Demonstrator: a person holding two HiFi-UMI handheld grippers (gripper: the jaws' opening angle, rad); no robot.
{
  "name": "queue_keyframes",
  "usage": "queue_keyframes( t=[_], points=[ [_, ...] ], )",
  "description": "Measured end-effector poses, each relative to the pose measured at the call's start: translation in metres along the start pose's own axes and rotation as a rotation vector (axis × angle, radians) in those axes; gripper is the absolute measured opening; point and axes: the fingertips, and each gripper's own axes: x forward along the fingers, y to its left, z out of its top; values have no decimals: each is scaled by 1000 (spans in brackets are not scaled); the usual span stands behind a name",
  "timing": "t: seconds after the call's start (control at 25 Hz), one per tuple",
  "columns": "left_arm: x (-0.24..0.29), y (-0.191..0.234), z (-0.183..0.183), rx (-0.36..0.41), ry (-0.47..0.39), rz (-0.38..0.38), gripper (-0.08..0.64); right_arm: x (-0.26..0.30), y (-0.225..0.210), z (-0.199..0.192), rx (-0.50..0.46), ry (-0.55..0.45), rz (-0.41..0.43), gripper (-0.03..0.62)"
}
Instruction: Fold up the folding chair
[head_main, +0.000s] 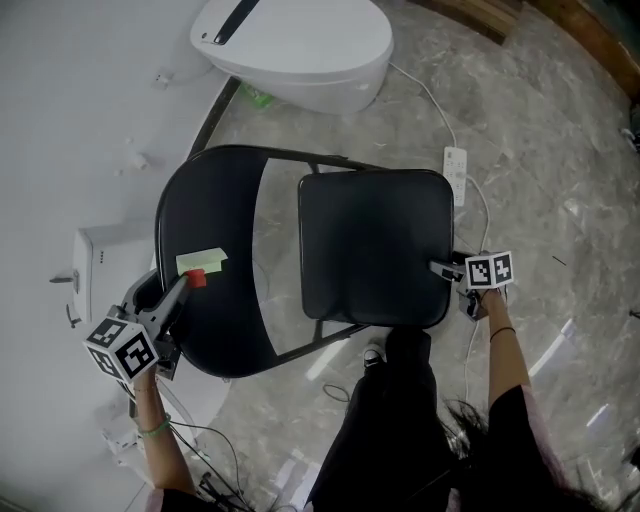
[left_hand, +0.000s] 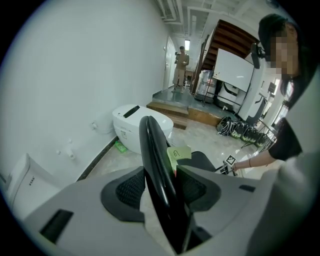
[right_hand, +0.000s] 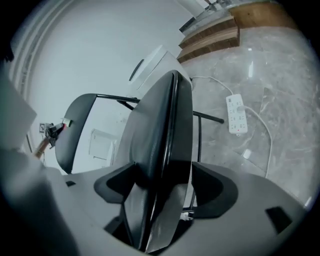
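Note:
A black folding chair stands open on the marble floor. In the head view its curved backrest (head_main: 210, 230) is at the left and its seat (head_main: 375, 245) in the middle. A green sticky note (head_main: 201, 260) is stuck on the backrest. My left gripper (head_main: 185, 285) is shut on the backrest's near edge, and in the left gripper view both pads press on the backrest (left_hand: 155, 155). My right gripper (head_main: 445, 270) sits at the seat's right edge. In the right gripper view the seat (right_hand: 162, 130) runs between the open jaws, with a gap at the right pad.
A white toilet-like unit (head_main: 295, 45) stands against the wall behind the chair. A white power strip (head_main: 455, 172) and its cable lie on the floor right of the seat. A white box (head_main: 100, 260) sits by the wall at left. My legs and a shoe (head_main: 375, 355) are under the seat's near edge.

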Motion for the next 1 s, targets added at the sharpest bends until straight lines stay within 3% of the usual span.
queue_keyframes(
  t=[0.16,0.44,0.64,0.8,1.0],
  points=[
    [3,-11,6,-8,2,-41,179,-4,-1,3,47,-37,119,333],
    [-3,-6,-2,-52,14,-64,179,0,7,-1,110,-57,72,331],
    [2,-14,4,-52,2,-117,179,-9,7,-16,170,-77,42,331],
    [0,-23,16,-50,15,-115,178,-23,20,-29,213,-106,38,330],
    [-18,-29,33,-156,-37,-161,168,-43,53,-8,201,-165,64,304]
  ],
)
